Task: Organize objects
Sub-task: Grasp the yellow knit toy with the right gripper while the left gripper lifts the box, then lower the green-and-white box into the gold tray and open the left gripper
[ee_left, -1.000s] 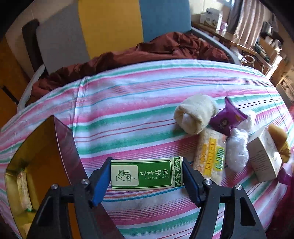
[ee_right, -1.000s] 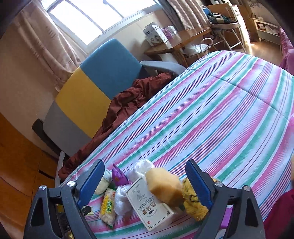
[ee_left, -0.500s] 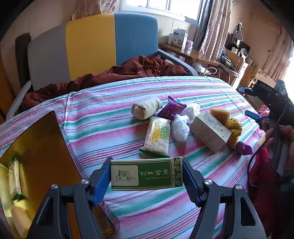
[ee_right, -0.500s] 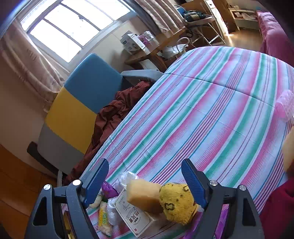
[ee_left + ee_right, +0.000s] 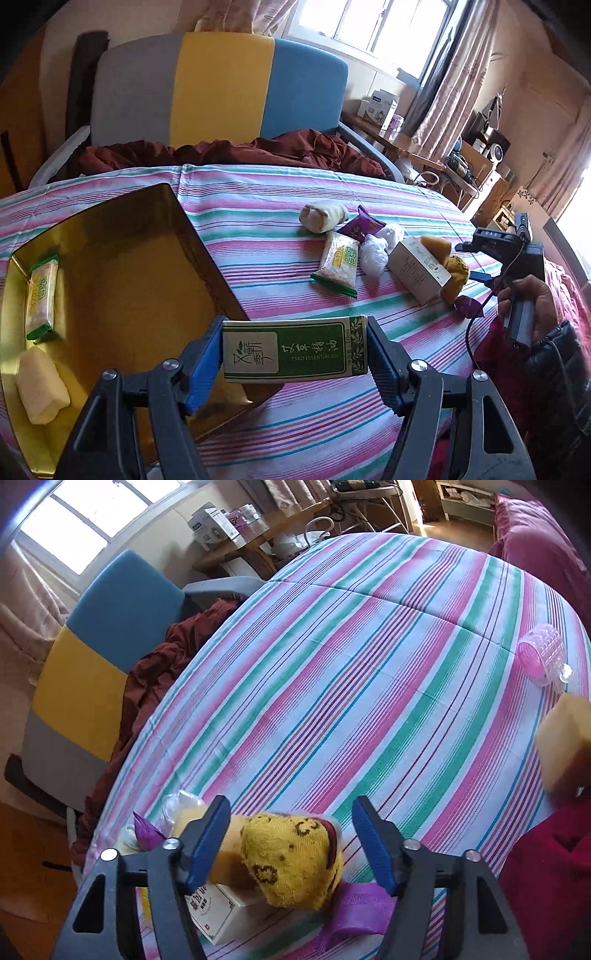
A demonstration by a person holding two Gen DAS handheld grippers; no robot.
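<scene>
My left gripper (image 5: 295,354) pinches the green essential-oil box (image 5: 294,348) lengthwise; it has travelled from open bedspread to the gold tin's (image 5: 110,236) near rim. My right gripper (image 5: 290,843) has just been closing around the yellow sock (image 5: 291,856); pad contact is not discernible. The white carton (image 5: 218,912) is mostly hidden. The tin holds a green-edged snack packet (image 5: 41,297) and a pale block (image 5: 42,386).

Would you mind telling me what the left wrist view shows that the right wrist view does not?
Only the left wrist view shows the gold tin with two snacks inside, and the green essential-oil box clamped in the left gripper. Only the right wrist view shows the pink hair roller. Both show the yellow sock, which sits between the right gripper's just-closing jaws, and the white box.
</scene>
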